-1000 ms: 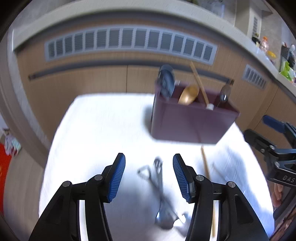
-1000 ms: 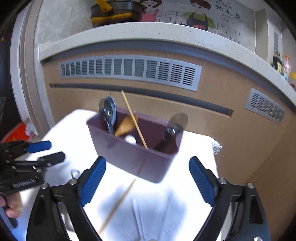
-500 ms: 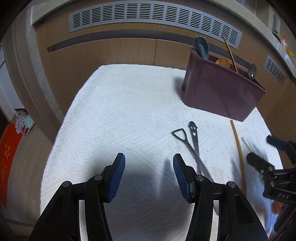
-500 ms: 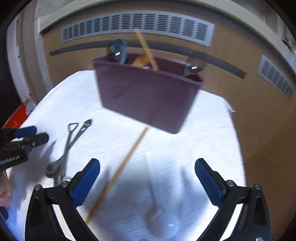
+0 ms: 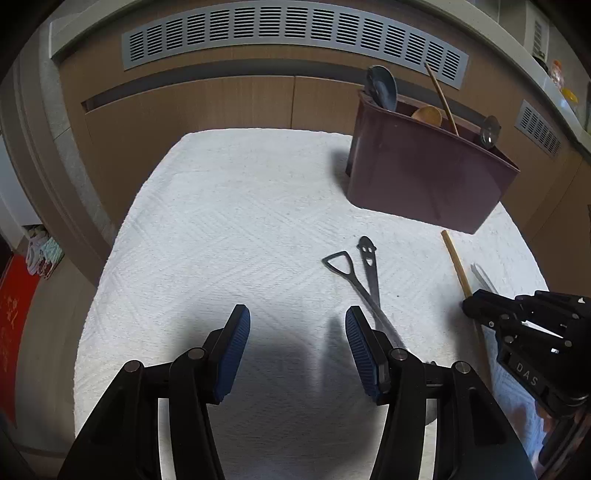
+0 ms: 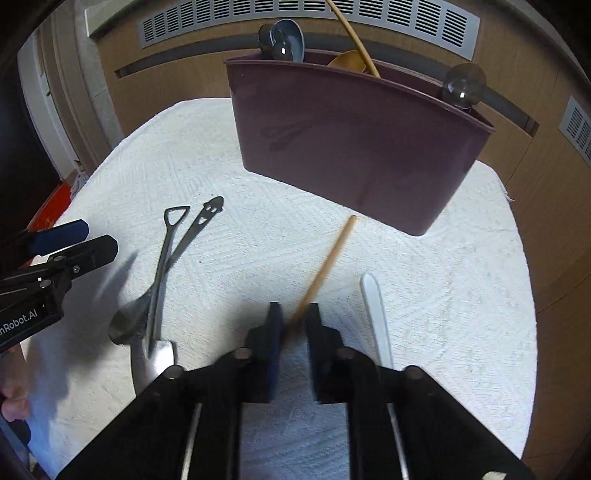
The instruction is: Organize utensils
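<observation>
White-clothed bench [image 5: 229, 221] fills the view, and at its far side stands the maroon utensil holder [image 6: 354, 147], already carrying spoons and a chopstick. Out on the cloth, two metal spoons [image 6: 166, 258] lie crossed just beside the left claw [image 5: 295, 354], which hangs half open over bare cloth with nothing between its pads. The right claw [image 6: 293, 332] is down on the cloth, clamped tight on the near end of the wooden chopstick [image 6: 328, 262]. A white spoon [image 6: 375, 314] lies just right of it.

Wood-panelled cabinet front [image 5: 221, 103], grey vent grille [image 5: 295, 35], pale stone countertop edge [image 5: 491, 40]
</observation>
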{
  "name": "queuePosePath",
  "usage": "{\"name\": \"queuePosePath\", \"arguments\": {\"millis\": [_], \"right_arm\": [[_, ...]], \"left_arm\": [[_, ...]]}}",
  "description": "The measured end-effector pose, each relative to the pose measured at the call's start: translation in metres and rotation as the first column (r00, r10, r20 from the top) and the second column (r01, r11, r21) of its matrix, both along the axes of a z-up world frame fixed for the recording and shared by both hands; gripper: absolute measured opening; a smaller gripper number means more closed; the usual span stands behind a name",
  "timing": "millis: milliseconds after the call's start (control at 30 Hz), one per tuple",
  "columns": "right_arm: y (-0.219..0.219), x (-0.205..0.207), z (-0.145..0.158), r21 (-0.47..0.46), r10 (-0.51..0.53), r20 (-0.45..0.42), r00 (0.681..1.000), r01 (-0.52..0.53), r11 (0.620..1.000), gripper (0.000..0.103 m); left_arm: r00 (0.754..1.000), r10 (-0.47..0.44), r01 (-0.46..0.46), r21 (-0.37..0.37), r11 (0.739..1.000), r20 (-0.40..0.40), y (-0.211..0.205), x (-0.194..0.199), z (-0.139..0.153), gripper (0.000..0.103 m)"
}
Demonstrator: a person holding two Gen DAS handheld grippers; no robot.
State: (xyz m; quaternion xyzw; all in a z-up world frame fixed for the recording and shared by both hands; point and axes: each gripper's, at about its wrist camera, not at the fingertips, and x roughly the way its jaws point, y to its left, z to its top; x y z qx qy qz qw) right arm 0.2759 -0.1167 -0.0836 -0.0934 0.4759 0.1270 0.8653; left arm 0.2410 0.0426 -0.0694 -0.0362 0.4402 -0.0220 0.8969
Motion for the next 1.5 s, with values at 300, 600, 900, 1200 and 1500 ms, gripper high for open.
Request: {"name": "queuePosePath", "arguments": {"millis": [300, 600, 900, 1200, 1500], "right_arm": [[-0.039, -0.014, 0.011, -0.007, -0.050, 0.029, 0.998, 0.050, 0.999, 0.005], [-0.056, -0.022, 0.016, 0.035, -0.062, 0.033, 0.998, 0.061, 0.998, 0.005], [-0.060, -0.033, 0.014, 0.064, -0.047, 0.037, 0.998, 0.044, 0.997, 0.023], [-0.068, -0.045, 0.022, 0.049, -0.079, 0.112, 0.991, 0.074, 0.996, 0.075], [-0.054, -0.042, 0.020, -0.058, -0.079, 0.166, 0.983, 0.090, 0.994, 0.097]], "left_arm": [[0.999, -0.034, 0.034, 0.028, 0.999, -0.008, -0.016, 0.002, 0.000, 0.055], [0.993, -0.096, 0.099, 0.041, 0.994, -0.070, -0.029, -0.011, -0.013, 0.055], [0.983, -0.161, 0.166, 0.061, 0.984, -0.084, -0.061, -0.019, -0.012, 0.055], [0.974, -0.216, 0.222, 0.083, 0.972, -0.072, -0.082, -0.020, -0.008, 0.055], [0.985, -0.167, 0.170, 0.085, 0.982, -0.050, -0.060, -0.013, -0.004, 0.055]]}}
